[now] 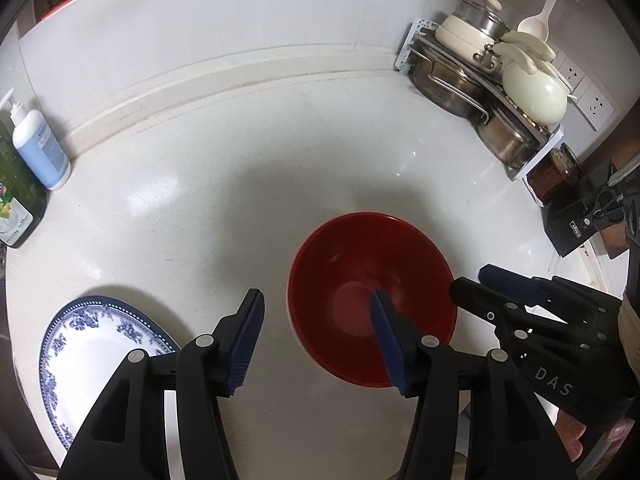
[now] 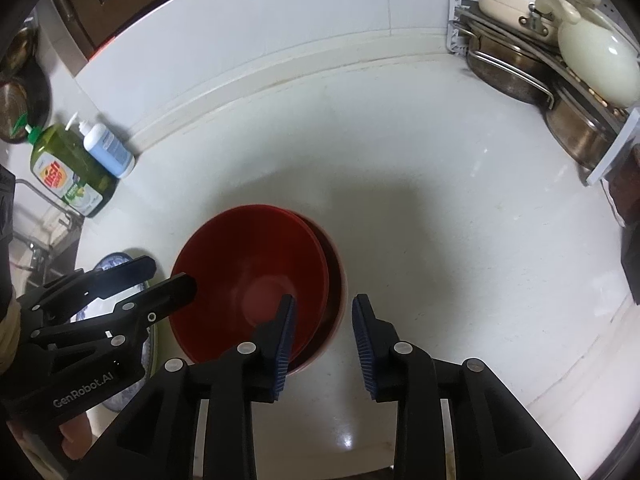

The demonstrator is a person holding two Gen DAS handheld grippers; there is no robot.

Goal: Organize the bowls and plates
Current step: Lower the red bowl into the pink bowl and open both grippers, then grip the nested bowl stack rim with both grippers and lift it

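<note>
Left wrist view
- Left gripper (image 1: 318,330): fingers apart, nothing held; one blue pad hangs over the near rim of the red bowl (image 1: 370,300), the other over bare counter (image 1: 280,140) just left of it.
- Red bowl: upright on the white counter, centre-right of view.
- Blue-patterned plate (image 1: 86,360): flat on the counter at lower left, near the bowl but apart from it.
- Right gripper (image 1: 500,292): comes in from the right beside the bowl; open or closed, cannot tell here.
- Writing: "DAS" on the right gripper's body. Labels on the blue pump bottle (image 1: 38,148) and the green bottle (image 1: 16,200) too small to read.
- Pot rack (image 1: 492,88): far right corner, steel pots and cream lids.

Right wrist view
- Right gripper (image 2: 324,342): fingers apart, empty, straddling the right-hand rim of the bowls.
- Red bowl (image 2: 250,280): sits tilted inside a second bowl (image 2: 336,276), not fully seated.
- Left gripper (image 2: 170,272): tip at the bowl's left rim; contact uncertain.
- Writing: "GenRobot.AI" on the left gripper; the green bottle (image 2: 68,168) reads roughly "dish soap".

Judgement
- Step: bowls nested; stack looks ready to be squared up or moved.
- Next: probably close on the rims, keep the stack level, mind the loose top bowl sliding.
</note>
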